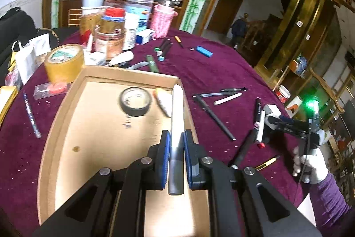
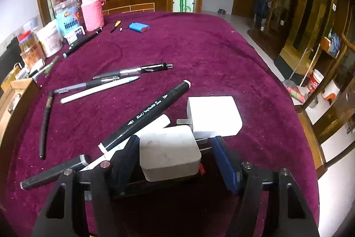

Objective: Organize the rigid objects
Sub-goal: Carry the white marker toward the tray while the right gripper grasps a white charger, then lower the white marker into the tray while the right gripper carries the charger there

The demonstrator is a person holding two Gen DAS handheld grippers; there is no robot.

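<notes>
My left gripper [image 1: 176, 137] is shut on a long grey-white bar [image 1: 176, 117], held over the right side of the open cardboard box [image 1: 53, 126]. In the box lie a black tape roll [image 1: 135, 101] and a white object [image 1: 163, 101]. My right gripper [image 2: 175, 143] stands open around a white charger block [image 2: 169, 151] on the purple tablecloth; its left pad touches the block, its right pad stands apart. A second white charger [image 2: 214, 116] lies just beyond. A black marker [image 2: 146, 114] lies to the left. The right gripper also shows in the left wrist view [image 1: 269, 120].
Several pens [image 2: 115, 79] and a black stick [image 2: 45, 126] lie scattered on the cloth. A blue lighter [image 2: 139, 27], a pink knitted bottle [image 2: 92, 12] and jars [image 1: 111, 37] stand at the far side. A yellow tape roll [image 1: 64, 61] sits left of the box.
</notes>
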